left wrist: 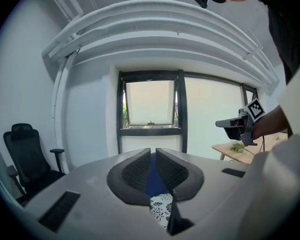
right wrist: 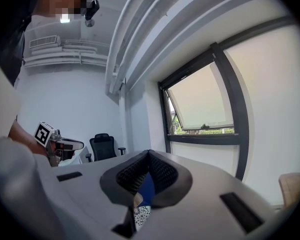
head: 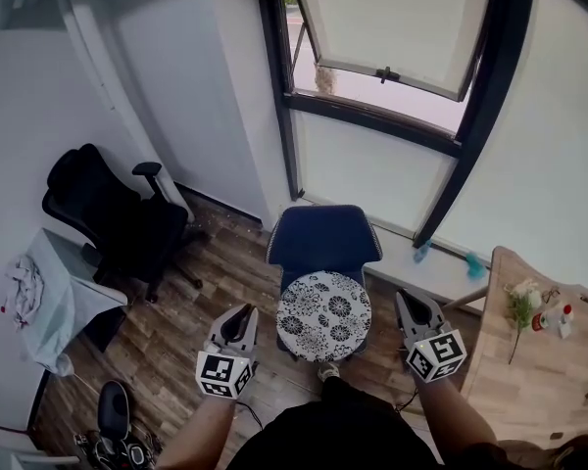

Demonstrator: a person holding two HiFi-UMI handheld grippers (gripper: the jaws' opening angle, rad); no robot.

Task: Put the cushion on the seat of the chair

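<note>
1. One round black-and-white patterned cushion (head: 324,316) lay flat on the seat of the blue chair (head: 323,238), below the window (head: 392,27).
2. Two grippers, one at each side of the cushion, neither touching it.
3. Left gripper (head: 242,313): jaws drawn together with only a sliver between, nothing clamped.
4. Right gripper (head: 409,303): jaws pressed together, empty.
5. Two chairs in all: the blue one, and one black office chair (head: 108,213) well apart at the left wall.
6. One wooden table (head: 529,380) at the right, with a few small items near its far edge, too small to tell.
</note>
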